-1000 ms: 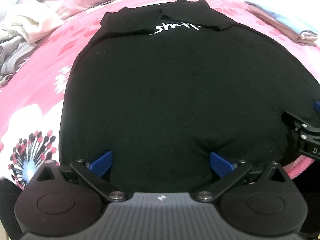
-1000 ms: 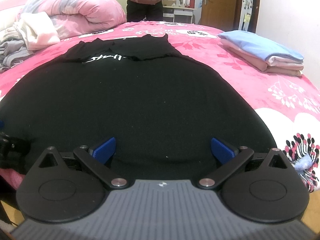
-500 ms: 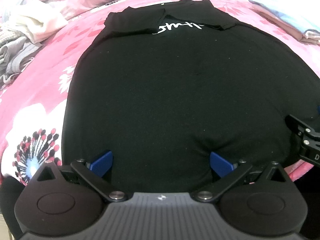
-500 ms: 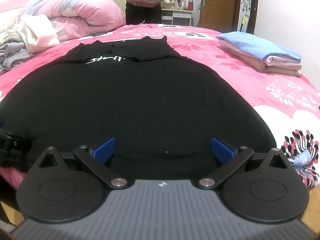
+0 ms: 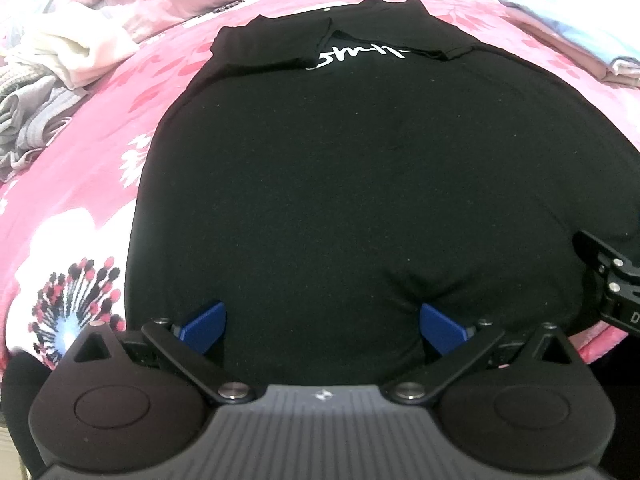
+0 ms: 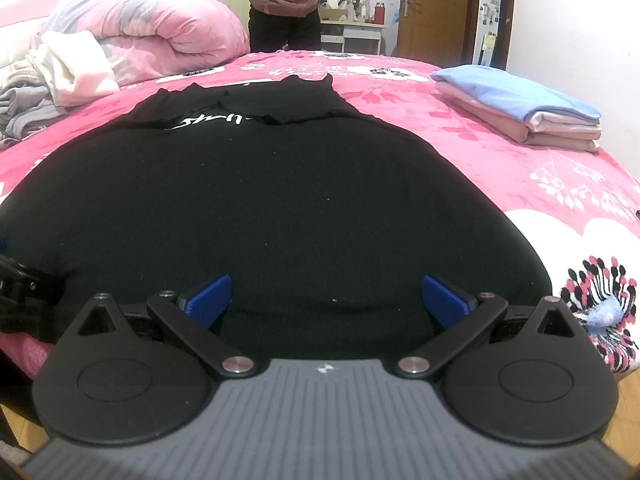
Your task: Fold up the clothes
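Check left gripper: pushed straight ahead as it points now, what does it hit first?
The black shirt. The left gripper is open at the near hem, cloth already between its fingers, so it would meet the shirt on the bed at once. Height above the cloth is unclear.

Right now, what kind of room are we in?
Most likely a bedroom: a bed with a pink floral bedspread, a rolled pink quilt, and a wooden door behind.

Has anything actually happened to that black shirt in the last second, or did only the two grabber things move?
Hardly anything. The left gripper and right gripper tipped slightly, so the black shirt sits a little lower in both views. Both remain open at its near hem, gripping nothing. The shirt and the folded pile lie as before.
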Motion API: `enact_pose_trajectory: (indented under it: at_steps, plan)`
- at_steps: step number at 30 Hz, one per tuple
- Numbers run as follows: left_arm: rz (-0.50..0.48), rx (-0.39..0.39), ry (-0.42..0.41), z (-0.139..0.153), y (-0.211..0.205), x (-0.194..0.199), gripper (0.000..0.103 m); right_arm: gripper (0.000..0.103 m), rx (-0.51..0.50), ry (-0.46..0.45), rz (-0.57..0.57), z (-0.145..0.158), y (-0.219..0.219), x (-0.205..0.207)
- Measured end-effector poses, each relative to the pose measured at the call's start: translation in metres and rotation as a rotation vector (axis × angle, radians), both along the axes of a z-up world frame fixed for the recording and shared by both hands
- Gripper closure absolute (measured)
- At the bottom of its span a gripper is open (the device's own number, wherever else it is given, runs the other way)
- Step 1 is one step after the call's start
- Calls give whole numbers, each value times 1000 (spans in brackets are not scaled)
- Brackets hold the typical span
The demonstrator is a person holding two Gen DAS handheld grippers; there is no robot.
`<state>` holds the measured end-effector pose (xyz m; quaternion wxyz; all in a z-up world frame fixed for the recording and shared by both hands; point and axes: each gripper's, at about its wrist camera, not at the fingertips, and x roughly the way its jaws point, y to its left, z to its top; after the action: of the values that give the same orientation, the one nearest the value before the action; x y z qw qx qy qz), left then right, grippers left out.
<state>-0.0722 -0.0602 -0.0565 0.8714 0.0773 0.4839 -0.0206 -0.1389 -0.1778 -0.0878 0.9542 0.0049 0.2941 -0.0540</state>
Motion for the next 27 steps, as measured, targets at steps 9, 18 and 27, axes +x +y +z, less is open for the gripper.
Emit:
enact_pose_trajectory:
  at_steps: [9, 18, 27]
  plan:
    - [4, 9, 0, 1, -2, -1, 0, 1, 1, -4, -3, 0, 0, -1]
    - [6, 19, 0, 2, -3, -1, 0, 1, 2, -6, -5, -1, 2, -1]
    - [-1, 16, -11, 1, -2, -2, 0, 1, 2, -9, -6, -1, 2, -1]
